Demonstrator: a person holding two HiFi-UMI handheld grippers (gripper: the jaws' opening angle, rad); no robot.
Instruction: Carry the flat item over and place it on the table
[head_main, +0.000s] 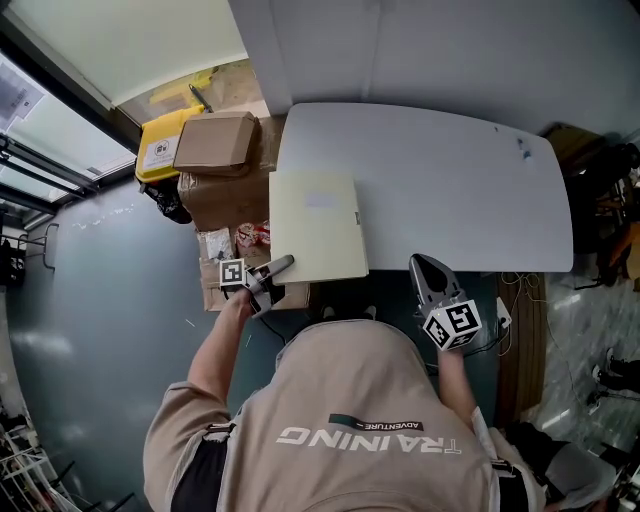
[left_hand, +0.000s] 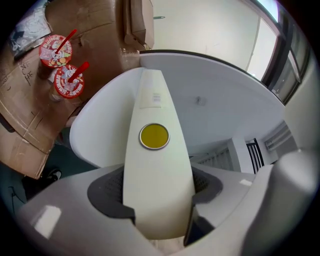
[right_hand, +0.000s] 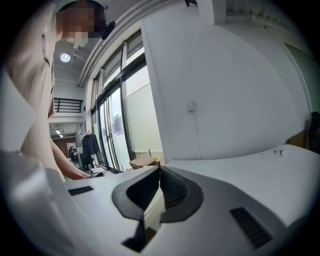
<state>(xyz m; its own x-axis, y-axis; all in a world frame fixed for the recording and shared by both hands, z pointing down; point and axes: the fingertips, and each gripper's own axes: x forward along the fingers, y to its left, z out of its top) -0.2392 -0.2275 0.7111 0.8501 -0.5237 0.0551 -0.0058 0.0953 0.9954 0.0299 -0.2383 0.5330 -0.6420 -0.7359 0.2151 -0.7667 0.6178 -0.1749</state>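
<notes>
The flat item (head_main: 315, 225) is a cream, board-like folder, and it lies over the front left corner of the white table (head_main: 450, 180). My left gripper (head_main: 280, 265) is shut on its near left corner. In the left gripper view the flat item (left_hand: 157, 170) runs away from me between both pads, with a round yellow disc (left_hand: 154, 136) on its face and the table (left_hand: 225, 110) beneath it. My right gripper (head_main: 430, 270) hovers just off the table's front edge. It is shut with nothing in it, and its pads meet in the right gripper view (right_hand: 159, 185).
Cardboard boxes (head_main: 215, 145) and a yellow bin (head_main: 160, 140) stand left of the table. Two red-lidded cups (left_hand: 62, 65) sit on flattened cardboard below the left gripper. Cables (head_main: 520, 290) lie on the floor at the right. The table (right_hand: 295, 155) butts against a white wall.
</notes>
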